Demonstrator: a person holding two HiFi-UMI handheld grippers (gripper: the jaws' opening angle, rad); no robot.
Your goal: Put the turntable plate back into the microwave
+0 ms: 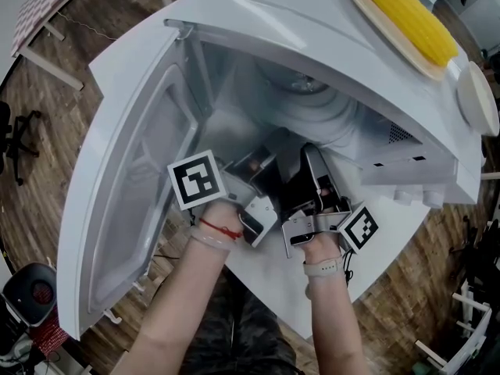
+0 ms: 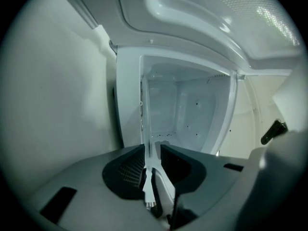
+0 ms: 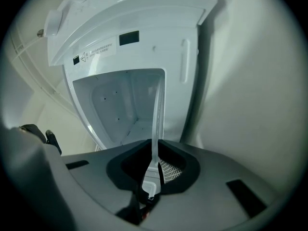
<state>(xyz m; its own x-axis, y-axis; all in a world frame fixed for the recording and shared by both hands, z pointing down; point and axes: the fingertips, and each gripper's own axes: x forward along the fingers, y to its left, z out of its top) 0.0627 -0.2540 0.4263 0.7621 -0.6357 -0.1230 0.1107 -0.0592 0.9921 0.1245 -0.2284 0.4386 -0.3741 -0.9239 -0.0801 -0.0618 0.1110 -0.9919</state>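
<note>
L gripper (image 2: 152, 153) + R gripper (image 3: 155, 148) both clamped on turntable plate (image 3: 156, 112) edge, facing open microwave (image 3: 139, 42)

It seems a workroom. Beyond the fingers (image 1: 316, 174) a microwave (image 1: 312, 45) stands on a white table (image 1: 269, 283); left of them, wooden floor (image 1: 55, 131) with a loose cable (image 1: 94, 30)

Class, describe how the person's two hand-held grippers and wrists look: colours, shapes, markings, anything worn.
The left gripper and right gripper each have a matte grey body and black jaws with grid-textured pads. The left cube and right cube are white with black square markers. No sleeves. The left wrist wears a red string bracelet and a pale bangle; the right, a pale band.
</note>
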